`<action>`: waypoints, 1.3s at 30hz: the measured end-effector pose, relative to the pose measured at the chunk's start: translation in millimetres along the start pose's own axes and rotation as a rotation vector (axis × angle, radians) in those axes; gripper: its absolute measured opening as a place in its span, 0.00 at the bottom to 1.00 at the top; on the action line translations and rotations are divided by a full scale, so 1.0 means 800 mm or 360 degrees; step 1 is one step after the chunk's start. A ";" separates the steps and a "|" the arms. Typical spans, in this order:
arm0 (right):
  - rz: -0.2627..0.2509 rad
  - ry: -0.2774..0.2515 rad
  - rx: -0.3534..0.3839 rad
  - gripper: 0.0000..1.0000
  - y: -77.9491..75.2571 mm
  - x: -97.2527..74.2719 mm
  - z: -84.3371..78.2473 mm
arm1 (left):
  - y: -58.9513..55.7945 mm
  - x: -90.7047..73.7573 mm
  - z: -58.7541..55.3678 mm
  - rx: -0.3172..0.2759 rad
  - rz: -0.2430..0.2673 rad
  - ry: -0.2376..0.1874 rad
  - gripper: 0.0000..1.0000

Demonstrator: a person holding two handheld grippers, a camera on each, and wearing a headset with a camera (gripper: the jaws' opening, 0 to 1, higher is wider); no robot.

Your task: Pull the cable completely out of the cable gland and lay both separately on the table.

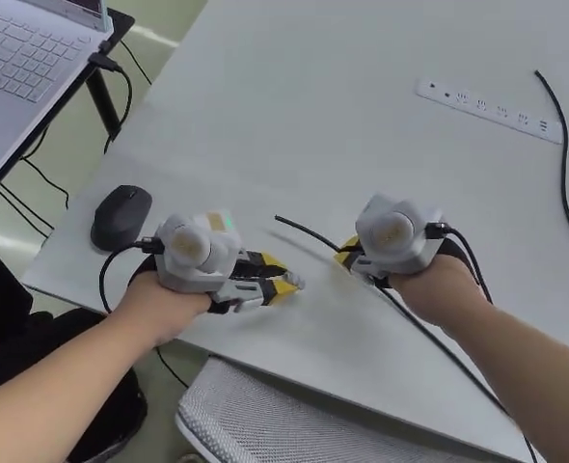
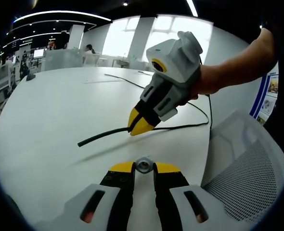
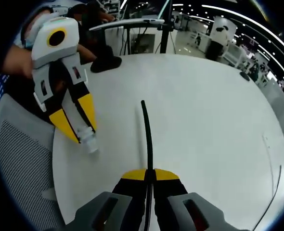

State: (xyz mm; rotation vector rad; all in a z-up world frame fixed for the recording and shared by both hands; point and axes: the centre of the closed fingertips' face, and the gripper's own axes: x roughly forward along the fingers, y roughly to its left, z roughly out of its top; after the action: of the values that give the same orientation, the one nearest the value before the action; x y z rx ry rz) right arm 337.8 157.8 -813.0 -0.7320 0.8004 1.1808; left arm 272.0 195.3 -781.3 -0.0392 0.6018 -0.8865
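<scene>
Cable (image 3: 146,126) and cable gland (image 3: 88,140) are apart, one in each gripper, on the far side of the mouse (image 1: 121,216) from the laptop.

In my head view the right gripper's (image 3: 147,174) tips are hidden under its housing, the gland is too small to read, and the cable runs off behind my right forearm. The gland is small, pale and round, pinched between the left gripper's (image 2: 143,167) yellow tips near the mouse. The right gripper is clamped on the thin black cable, whose free end points back towards the mouse, just above the table (image 1: 362,116). The two grippers face each other, tips apart.
</scene>
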 end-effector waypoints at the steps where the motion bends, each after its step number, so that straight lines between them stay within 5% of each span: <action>1: 0.0001 0.0003 -0.0002 0.00 0.000 0.001 0.000 | 0.001 0.000 -0.001 -0.0003 0.0006 -0.0001 0.16; 16: 0.0023 0.0034 -0.0059 0.00 0.006 0.009 -0.004 | 0.004 0.004 -0.030 0.0030 0.0046 0.0089 0.16; 32: 0.0041 0.0049 -0.0060 0.00 0.008 0.014 -0.006 | 0.004 0.004 -0.048 0.0059 0.0046 0.0171 0.16; 39: 0.0042 0.0049 -0.0052 0.01 0.006 0.015 -0.006 | 0.003 0.002 -0.045 0.0064 0.0052 0.0171 0.16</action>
State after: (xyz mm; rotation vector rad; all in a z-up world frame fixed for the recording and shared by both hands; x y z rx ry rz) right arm 334.6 160.9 -826.3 -0.7704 0.8203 1.2110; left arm 256.2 203.1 -812.9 0.0548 0.6828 -0.8724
